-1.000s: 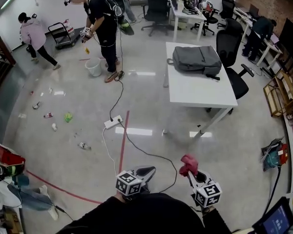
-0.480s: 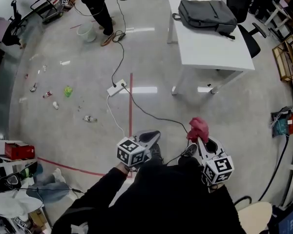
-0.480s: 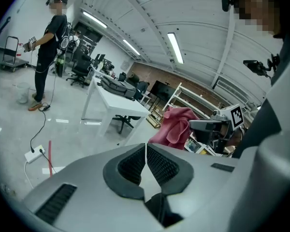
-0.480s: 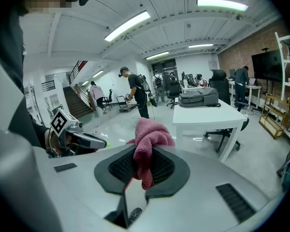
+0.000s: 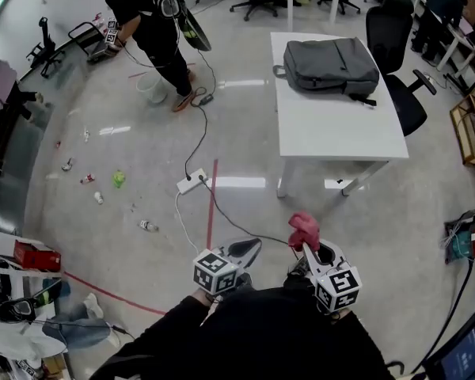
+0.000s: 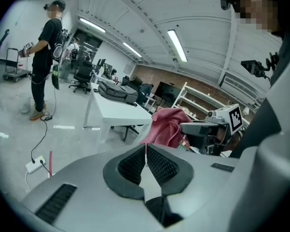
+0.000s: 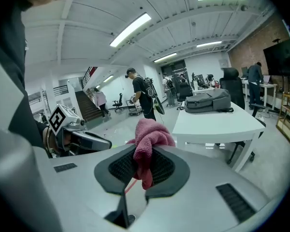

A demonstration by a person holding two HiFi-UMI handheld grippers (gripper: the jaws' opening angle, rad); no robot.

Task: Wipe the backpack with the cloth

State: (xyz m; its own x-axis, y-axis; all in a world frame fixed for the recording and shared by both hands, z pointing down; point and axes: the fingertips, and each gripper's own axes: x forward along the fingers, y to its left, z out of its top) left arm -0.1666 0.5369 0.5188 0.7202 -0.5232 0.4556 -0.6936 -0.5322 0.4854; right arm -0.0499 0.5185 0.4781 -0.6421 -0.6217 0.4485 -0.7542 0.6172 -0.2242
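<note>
**Pink terry cloth [image 5: 304, 229] held, grey fabric backpack [image 5: 332, 63] far off**

The right gripper [image 5: 307, 250] is pinching the crumpled cloth. The left gripper [image 5: 249, 248] is showing closed, empty jaws. The backpack is lying flat on a white rectangular table [image 5: 336, 129], well apart across the glossy grey office floor [image 5: 142, 133].

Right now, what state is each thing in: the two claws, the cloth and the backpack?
left claw: shut, nothing between its jaws.
right claw: shut on the cloth.
cloth: bunched up, pinched in the right claw, well away from the backpack.
backpack: lying flat on the white table, nothing touching it.
</note>
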